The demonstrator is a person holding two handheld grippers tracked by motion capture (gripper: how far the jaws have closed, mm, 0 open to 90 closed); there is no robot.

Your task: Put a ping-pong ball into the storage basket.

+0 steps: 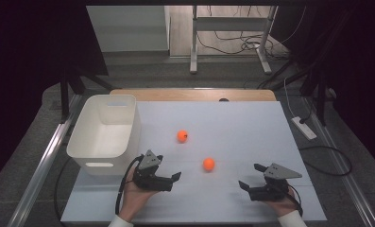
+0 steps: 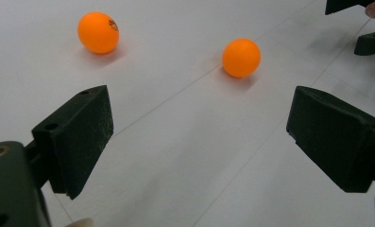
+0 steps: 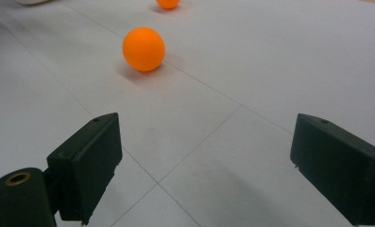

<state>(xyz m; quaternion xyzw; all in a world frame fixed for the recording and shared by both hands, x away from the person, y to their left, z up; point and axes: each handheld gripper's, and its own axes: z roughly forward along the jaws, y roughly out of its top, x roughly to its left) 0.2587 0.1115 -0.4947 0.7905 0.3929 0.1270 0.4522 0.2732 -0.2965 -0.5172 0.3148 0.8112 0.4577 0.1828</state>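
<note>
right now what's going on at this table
A person sits at a white table with a claw in each hand. The left claw and the right claw both rest low near the front edge, jaws wide open and holding nothing. Two orange balls lie loose between and beyond them: the nearer ball and the farther ball, which has a small dark mark. A white bin stands at the left side, and looks empty. Neither ball has been picked up yet.
</note>
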